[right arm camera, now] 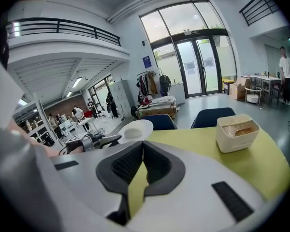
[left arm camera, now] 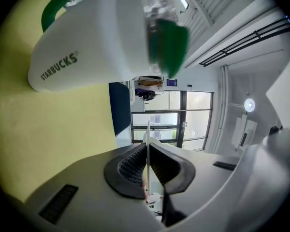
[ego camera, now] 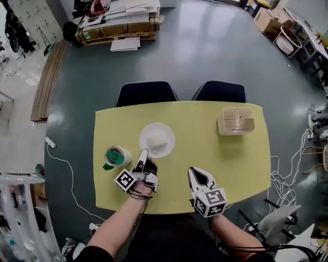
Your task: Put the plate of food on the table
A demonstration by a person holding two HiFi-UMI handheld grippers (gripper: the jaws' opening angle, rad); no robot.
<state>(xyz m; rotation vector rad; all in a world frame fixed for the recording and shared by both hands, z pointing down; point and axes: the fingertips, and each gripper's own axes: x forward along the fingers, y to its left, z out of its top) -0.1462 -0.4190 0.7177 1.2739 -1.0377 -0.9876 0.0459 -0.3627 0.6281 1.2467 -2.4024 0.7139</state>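
A white plate (ego camera: 157, 140) carrying a pale piece of food is over the middle of the yellow-green table (ego camera: 240, 162). My left gripper (ego camera: 144, 158) is shut on its near rim. In the left gripper view that rim shows as a thin white edge (left arm camera: 148, 129) pinched between the pads of the left gripper (left arm camera: 148, 146). The right gripper view shows the plate (right arm camera: 134, 129) at the left, and I cannot tell whether it rests on the table. My right gripper (ego camera: 193, 173) hovers over the front of the table, shut and empty (right arm camera: 142, 145).
A white and green Starbucks mug (ego camera: 117, 157) lies on its side just left of the left gripper, close above it in the left gripper view (left arm camera: 87, 47). A cream slatted box (ego camera: 236, 120) stands at the back right. Two dark chairs (ego camera: 146, 93) stand behind the table.
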